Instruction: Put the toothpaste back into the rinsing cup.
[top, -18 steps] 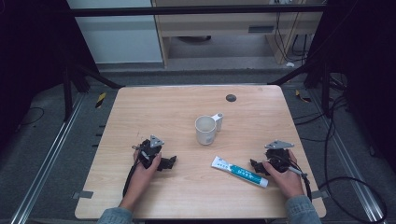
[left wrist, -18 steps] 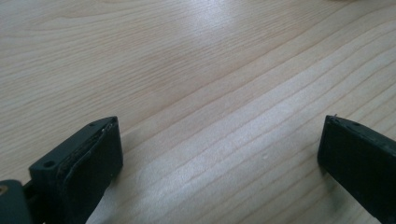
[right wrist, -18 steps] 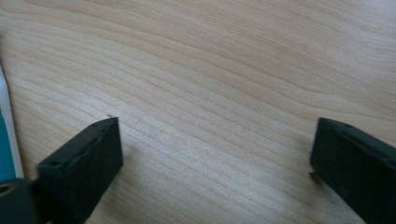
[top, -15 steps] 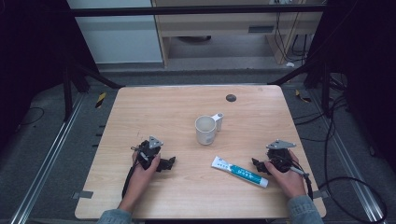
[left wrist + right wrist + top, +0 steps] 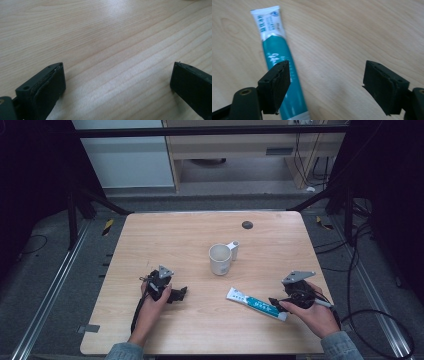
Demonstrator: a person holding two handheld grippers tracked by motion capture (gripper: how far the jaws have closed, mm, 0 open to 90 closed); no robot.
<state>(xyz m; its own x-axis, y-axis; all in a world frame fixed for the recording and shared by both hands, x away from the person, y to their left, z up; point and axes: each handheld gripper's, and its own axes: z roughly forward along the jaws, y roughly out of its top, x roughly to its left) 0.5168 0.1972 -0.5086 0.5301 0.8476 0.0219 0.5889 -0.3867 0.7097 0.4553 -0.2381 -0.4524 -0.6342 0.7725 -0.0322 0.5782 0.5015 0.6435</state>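
Note:
A white and teal toothpaste tube (image 5: 255, 303) lies flat at the front right of the wooden table (image 5: 165, 240). A white mug (image 5: 220, 258) stands upright near the middle, handle to the back right. My right gripper (image 5: 278, 303) rests low at the tube's near end, held by a hand. In the right gripper view, my right gripper (image 5: 327, 63) is open, its left jaw over the tube (image 5: 274, 47), touching or just above. My left gripper (image 5: 178, 294) sits at the front left, jaws toward the mug. My left gripper (image 5: 117, 66) is open over bare wood.
A small dark round spot (image 5: 247, 224) marks the table's far side. Metal rails and cables run on the floor on both sides. A low cabinet stands behind the table.

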